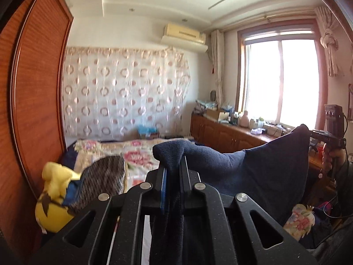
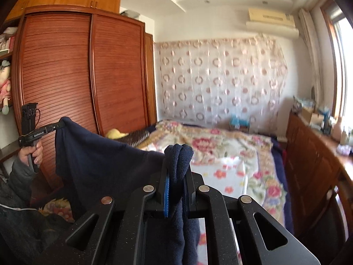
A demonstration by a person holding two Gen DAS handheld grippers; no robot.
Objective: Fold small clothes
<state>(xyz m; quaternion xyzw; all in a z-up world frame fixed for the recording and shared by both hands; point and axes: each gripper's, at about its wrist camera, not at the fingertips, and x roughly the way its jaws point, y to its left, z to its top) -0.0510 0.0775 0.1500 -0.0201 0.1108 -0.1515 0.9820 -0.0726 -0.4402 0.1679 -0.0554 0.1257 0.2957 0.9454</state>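
Left wrist view shows one navy cloth [image 1: 260, 167] held up in the air over the bed [image 1: 141, 154], stretched between two grippers. The left gripper [image 1: 173, 170] is clamped tight on one bunched corner; the right gripper [image 2: 176, 172] is clamped likewise on the other. To do this lift well, I judge both corners should stay level and apart so the cloth hangs flat before it is laid down. One yellow plush [image 1: 54, 196] sits beside one wardrobe [image 2: 83, 70].

Small white lettering, perhaps "GenRobot.AI", runs along the left gripper [image 2: 57, 126] body.
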